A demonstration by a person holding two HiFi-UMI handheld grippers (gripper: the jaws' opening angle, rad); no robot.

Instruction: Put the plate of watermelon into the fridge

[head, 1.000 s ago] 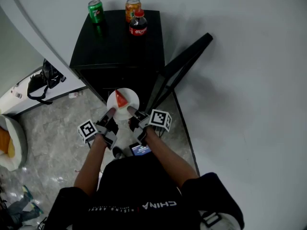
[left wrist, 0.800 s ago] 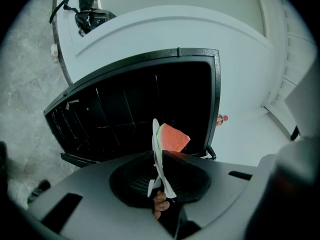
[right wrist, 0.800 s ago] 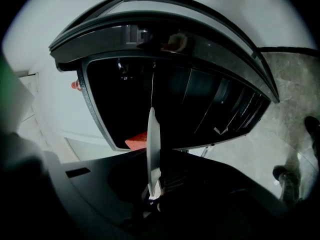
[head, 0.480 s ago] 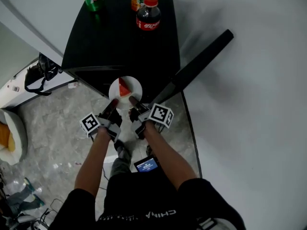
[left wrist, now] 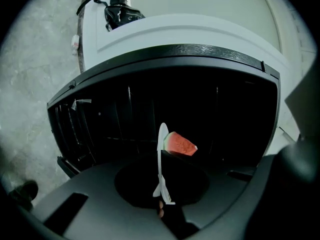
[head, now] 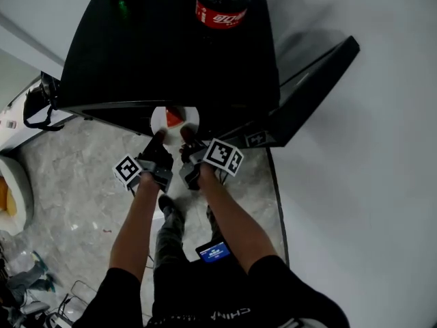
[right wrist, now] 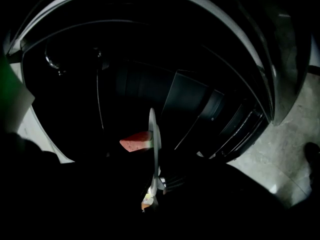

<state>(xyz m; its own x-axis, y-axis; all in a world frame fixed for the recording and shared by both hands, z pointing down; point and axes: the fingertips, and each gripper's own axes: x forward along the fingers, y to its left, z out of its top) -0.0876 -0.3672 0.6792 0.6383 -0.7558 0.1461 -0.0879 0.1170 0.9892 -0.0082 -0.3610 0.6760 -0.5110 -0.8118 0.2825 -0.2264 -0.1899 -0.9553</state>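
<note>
The left gripper (head: 158, 137) and right gripper (head: 184, 135) both pinch the near rim of the plate (head: 192, 119) at the open fridge's (head: 171, 53) mouth; it looks light, hard and breakable, and the watermelon (head: 175, 117) could slide, so keep it flat.

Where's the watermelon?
Middle of the head view: the watermelon sits on the white plate, pinched by the left claw and right claw, at the open black fridge.
</note>
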